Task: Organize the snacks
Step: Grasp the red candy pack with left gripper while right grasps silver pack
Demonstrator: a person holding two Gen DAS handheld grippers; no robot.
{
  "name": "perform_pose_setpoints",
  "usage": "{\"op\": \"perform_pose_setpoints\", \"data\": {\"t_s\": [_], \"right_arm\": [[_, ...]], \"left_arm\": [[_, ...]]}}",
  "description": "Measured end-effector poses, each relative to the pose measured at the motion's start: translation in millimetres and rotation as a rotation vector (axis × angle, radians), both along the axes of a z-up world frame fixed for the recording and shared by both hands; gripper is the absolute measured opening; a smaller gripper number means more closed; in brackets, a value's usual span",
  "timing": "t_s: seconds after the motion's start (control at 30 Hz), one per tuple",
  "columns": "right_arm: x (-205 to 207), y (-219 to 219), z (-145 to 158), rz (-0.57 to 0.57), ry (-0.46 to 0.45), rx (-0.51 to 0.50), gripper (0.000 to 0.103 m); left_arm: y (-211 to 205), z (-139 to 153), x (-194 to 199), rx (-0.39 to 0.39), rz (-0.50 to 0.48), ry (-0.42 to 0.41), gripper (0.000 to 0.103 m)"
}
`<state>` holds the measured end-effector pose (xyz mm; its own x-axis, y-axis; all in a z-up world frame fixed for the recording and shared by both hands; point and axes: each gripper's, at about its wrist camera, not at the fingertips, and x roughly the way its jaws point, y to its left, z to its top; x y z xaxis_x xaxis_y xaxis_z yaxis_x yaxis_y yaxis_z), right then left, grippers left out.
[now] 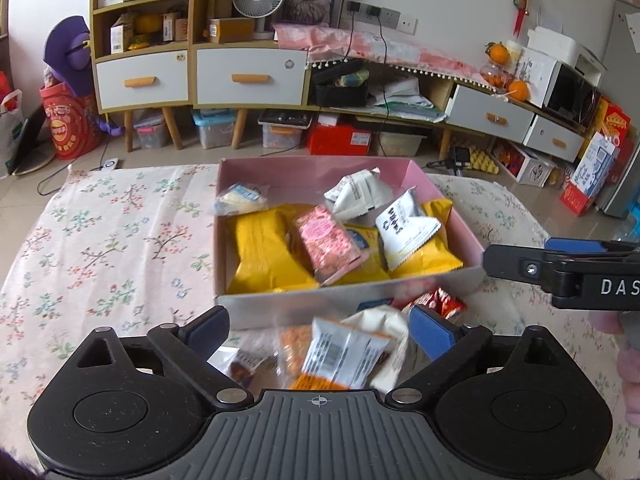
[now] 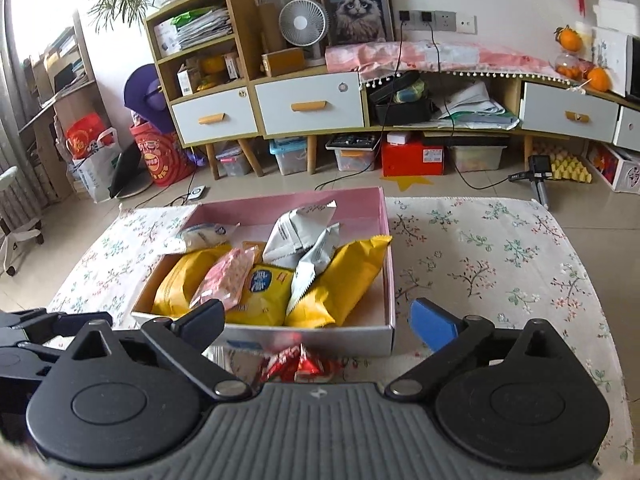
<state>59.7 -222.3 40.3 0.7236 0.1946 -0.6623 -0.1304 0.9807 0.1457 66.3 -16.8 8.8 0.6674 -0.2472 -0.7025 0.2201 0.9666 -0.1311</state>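
Observation:
A pink box (image 1: 320, 166) (image 2: 386, 240) stands on the floral tablecloth and holds several snack packets: yellow bags (image 1: 264, 256) (image 2: 340, 280), a pink packet (image 1: 324, 242) (image 2: 224, 276) and white packets (image 1: 404, 228) (image 2: 300, 228). Loose snacks lie in front of the box: an orange and white packet (image 1: 340, 354), a white pack (image 1: 384, 320) and a red packet (image 1: 440, 302) (image 2: 298, 364). My left gripper (image 1: 320, 328) is open above the loose snacks. My right gripper (image 2: 316, 320) is open at the box's near wall, above the red packet, and also shows in the left wrist view (image 1: 560, 268).
The floral tablecloth (image 1: 100, 240) (image 2: 500, 260) covers the table. Behind it stand wooden cabinets with white drawers (image 1: 248, 76) (image 2: 308, 104), a fan (image 2: 302, 24), storage bins on the floor and a microwave (image 1: 568, 92) at the right.

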Motion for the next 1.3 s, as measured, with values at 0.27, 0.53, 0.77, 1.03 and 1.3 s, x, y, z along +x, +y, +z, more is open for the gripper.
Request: {"op": "perform_pose_setpoints", "data": {"t_s": [0.27, 0.53, 0.77, 1.03, 1.3], "right_arm": [[-14, -7, -7, -0.001, 0.014, -0.043, 0.103], [-25, -11, -13, 0.024, 0.035, -0.105, 0.103], [-34, -6, -21, 0.063, 0.048, -0.156, 0.103], [-33, 9, -33, 0.110, 0.073, -0.211, 0.103], [-30, 23, -30, 0.152, 0.080, -0.162, 0.103]], "left_arm": [[15, -6, -16, 0.055, -0.013, 0.014, 0.100], [35, -14, -28, 0.088, -0.013, 0.030, 0.100], [45, -26, -36, 0.113, -0.046, 0.032, 0.100], [30, -43, -38, 0.120, -0.139, 0.045, 0.100], [4, -49, -34, 0.114, -0.182, 0.079, 0.083]]}}
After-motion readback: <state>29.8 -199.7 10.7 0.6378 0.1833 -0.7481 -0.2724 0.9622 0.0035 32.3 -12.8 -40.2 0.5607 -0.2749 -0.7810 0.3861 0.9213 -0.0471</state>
